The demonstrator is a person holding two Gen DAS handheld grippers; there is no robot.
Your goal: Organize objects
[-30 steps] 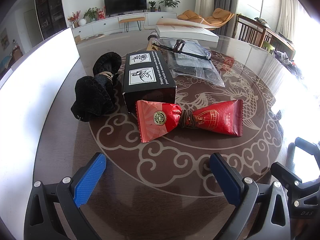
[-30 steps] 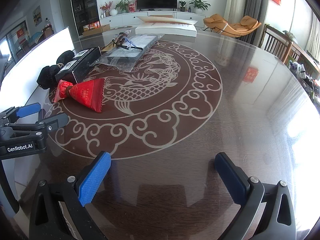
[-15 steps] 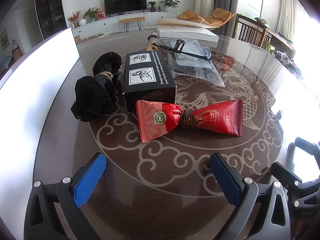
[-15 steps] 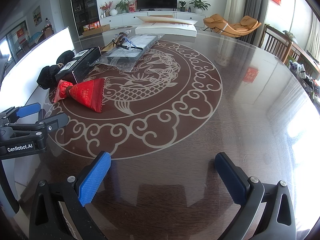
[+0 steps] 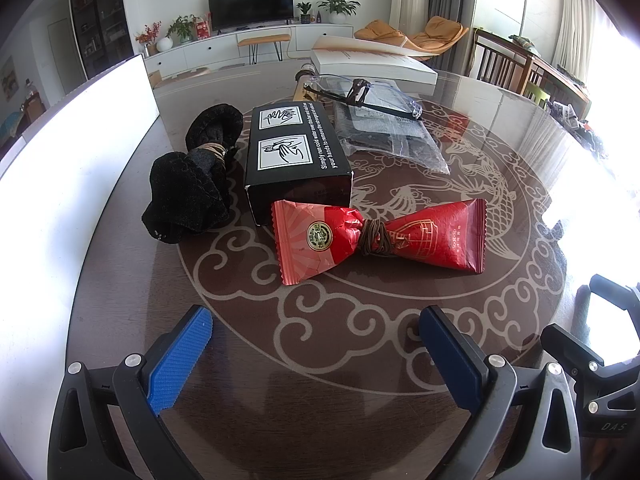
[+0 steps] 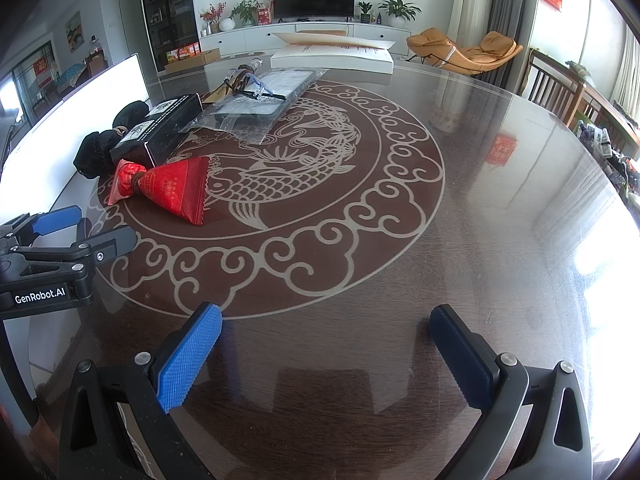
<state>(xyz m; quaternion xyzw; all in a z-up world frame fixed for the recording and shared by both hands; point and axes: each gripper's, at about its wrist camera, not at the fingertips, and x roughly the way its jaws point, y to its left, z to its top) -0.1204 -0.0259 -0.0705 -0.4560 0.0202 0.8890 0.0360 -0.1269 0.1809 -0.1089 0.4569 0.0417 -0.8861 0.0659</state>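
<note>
Just ahead of the left gripper (image 5: 316, 340), whose blue pads stand spread and empty, a red packet (image 5: 378, 236) cinched with brown cord lies on the round table (image 5: 360, 420). Touching its far side sits a black box (image 5: 294, 160), with a black cloth bundle (image 5: 192, 184) left of that and a clear plastic bag (image 5: 394, 136) farther right. Over to the right, the right gripper (image 6: 326, 334) hangs released too — above bare tabletop, well apart from everything.

Packet (image 5: 378, 240), box (image 5: 296, 156) on table (image 5: 360, 360)
</note>
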